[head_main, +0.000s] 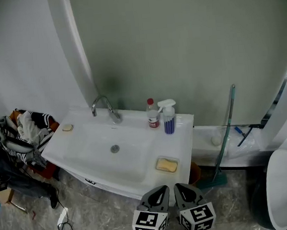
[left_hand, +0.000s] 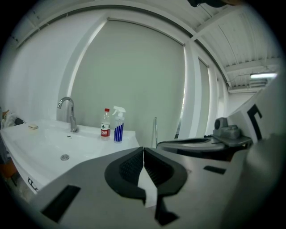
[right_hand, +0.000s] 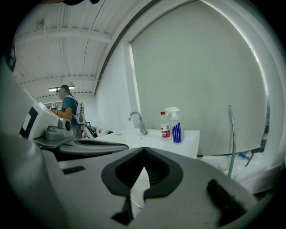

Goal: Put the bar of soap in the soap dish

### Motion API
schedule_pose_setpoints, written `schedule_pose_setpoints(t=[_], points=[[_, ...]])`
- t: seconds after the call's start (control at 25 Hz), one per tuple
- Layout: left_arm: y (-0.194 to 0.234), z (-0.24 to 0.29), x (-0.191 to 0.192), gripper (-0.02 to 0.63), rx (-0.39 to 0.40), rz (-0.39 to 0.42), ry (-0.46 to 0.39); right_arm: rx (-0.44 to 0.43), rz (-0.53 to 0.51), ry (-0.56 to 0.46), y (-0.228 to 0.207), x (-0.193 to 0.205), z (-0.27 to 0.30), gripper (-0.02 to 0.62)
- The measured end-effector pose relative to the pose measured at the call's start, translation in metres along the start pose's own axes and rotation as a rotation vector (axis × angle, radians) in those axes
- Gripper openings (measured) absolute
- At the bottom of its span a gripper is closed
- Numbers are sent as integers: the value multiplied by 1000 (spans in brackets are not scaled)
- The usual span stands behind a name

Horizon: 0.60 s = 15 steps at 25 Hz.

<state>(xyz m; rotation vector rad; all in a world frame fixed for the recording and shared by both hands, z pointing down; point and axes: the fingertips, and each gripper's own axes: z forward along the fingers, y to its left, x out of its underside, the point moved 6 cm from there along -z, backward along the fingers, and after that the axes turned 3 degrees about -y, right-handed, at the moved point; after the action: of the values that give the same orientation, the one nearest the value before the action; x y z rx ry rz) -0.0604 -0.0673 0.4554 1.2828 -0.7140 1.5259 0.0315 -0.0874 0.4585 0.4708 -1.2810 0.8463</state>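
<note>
White sink (head_main: pixel 85 143) sits in front of both claws. Left claw (head_main: pixel 162 189) and right claw (head_main: pixel 179 187) are squeezed tight, holding nothing. Bar of soap (head_main: pixel 166 165) lies in the soap dish (head_main: pixel 176 159), just ahead of them.

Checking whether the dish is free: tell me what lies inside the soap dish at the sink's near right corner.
A yellowish bar lies in the soap dish and fills most of it. The dish floor under the bar is covered; only the rim shows around it.

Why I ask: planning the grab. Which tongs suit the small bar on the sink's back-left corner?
Left, probably: left tongs sit toward the small bar; right tongs would cross them. Both shut, empty.
</note>
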Motion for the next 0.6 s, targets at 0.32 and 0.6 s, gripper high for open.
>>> schedule_pose_setpoints(t=[0.32, 0.6], points=[[-7, -7, 3, 12, 0, 0, -11, -8, -5, 1, 7, 4, -9, 11], [-7, -7, 3, 12, -2, 11, -15, -2, -2, 0, 4, 3, -10, 11]])
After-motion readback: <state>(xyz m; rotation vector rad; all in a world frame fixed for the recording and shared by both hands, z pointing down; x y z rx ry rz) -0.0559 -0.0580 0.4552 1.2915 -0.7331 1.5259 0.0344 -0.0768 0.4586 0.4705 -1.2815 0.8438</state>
